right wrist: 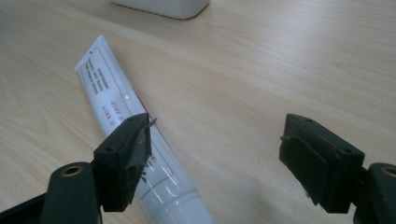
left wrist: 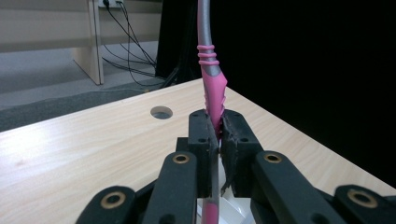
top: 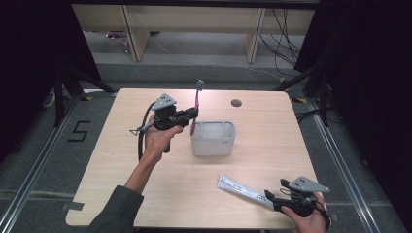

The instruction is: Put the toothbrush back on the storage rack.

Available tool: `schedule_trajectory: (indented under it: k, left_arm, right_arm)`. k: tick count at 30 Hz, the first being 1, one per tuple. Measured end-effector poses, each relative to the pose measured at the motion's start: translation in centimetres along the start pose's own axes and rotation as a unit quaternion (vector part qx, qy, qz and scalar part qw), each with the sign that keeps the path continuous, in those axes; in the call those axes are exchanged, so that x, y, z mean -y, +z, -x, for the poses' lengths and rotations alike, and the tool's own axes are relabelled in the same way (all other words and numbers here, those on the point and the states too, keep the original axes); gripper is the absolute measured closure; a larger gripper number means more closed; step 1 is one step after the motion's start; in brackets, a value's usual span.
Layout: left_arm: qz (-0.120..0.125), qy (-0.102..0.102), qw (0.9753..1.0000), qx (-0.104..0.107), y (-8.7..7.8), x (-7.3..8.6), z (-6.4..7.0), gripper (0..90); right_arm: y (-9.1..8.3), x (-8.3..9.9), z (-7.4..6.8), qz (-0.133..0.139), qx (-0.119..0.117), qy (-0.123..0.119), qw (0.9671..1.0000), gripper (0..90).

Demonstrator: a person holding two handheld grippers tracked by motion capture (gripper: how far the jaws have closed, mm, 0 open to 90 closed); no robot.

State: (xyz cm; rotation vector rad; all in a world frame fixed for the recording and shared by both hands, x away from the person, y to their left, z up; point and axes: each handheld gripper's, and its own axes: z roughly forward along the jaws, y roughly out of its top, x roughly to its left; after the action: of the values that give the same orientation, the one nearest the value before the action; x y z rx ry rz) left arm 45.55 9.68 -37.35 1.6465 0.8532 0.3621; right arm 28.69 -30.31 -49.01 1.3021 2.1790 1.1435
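Toothbrush [top: 196, 104] upright in left tongs [top: 194, 114]

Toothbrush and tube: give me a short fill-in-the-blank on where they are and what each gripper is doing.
1. The left gripper is shut on the ____, held upright above the table.
2. The toothbrush has its bristle end pointing ____.
3. The right gripper has its fingers ____, beside the tube lying on the table.
4. The toothbrush's lower end hangs by the left rim of the white ____.

Missing words: toothbrush; up; open; bin
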Motion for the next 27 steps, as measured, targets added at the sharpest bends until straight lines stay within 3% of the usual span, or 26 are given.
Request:
schedule_trajectory:
  k: [1,2,3,4,11,27]
  left_arm:
    - [0.001,-0.001,1.0000,0.000,0.2,0.0,-0.1,82.2]
    - [0.005,0.000,1.0000,-0.005,0.3,0.0,-0.1,82.2]
    - [0.008,-0.004,1.0000,-0.004,0.5,0.0,-0.2,82.2]
    - [0.008,-0.007,0.9999,-0.003,0.7,0.1,-0.2,82.2]
    - [0.020,-0.016,0.9996,-0.012,2.0,0.5,-0.7,82.2]
    - [0.013,-0.024,0.9992,-0.029,3.6,3.0,-1.9,82.1]
  right_arm:
    - [0.0,0.0,0.0,0.001,0.000,-0.001,1.0000,25.2]
    - [0.0,0.0,0.3,0.008,0.004,-0.022,0.9997,25.2]
    - [0.0,0.0,0.3,0.005,0.002,-0.022,0.9997,25.2]
    - [0.0,0.0,0.1,0.002,0.001,-0.006,1.0000,25.2]
    - [0.0,0.0,0.0,0.000,-0.002,-0.003,1.0000,25.2]
    - [0.1,0.0,-0.1,-0.003,-0.006,-0.001,1.0000,25.2]
